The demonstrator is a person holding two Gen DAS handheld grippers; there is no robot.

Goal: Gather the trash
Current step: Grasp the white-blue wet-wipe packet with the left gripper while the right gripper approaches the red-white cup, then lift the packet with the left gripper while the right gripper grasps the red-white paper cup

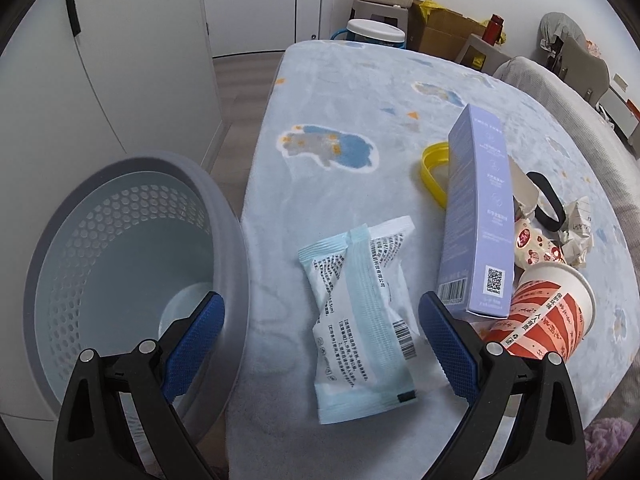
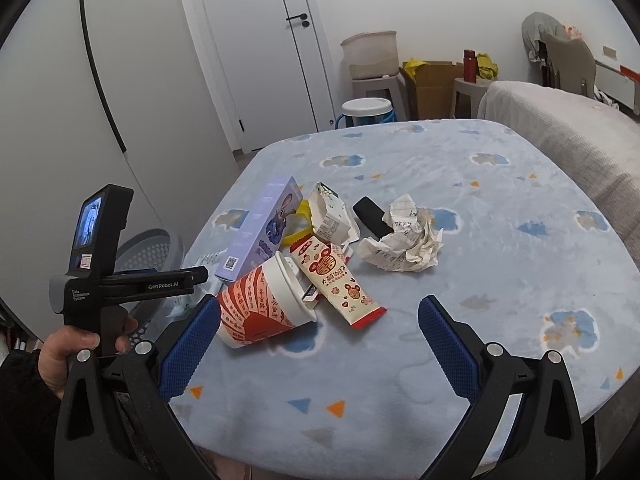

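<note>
The left gripper [image 1: 320, 332] hangs with its jaws spread wide and nothing between them, just above a pale blue-and-white packet [image 1: 360, 312] that lies flat near the left edge of the blanket-covered table [image 1: 340, 92]. Left of the table stands a grey perforated bin [image 1: 120, 256], with nothing visible inside. To the right of the packet a lilac carton [image 1: 476, 220] leans over a tipped red-and-white paper cup [image 1: 548, 312], with a yellow ring [image 1: 432, 172] beyond it.

The right gripper [image 2: 320, 344] is likewise wide open and grips nothing. It hovers on the near side of the trash pile: the paper cup [image 2: 264, 304] on its side (mouth facing right), a red-and-cream wrapper [image 2: 340, 284], a small white carton [image 2: 332, 220], crumpled paper [image 2: 404, 240] and a black object [image 2: 372, 216]. A hand [image 2: 80, 344] holds the left device at the far left of this view.
</note>
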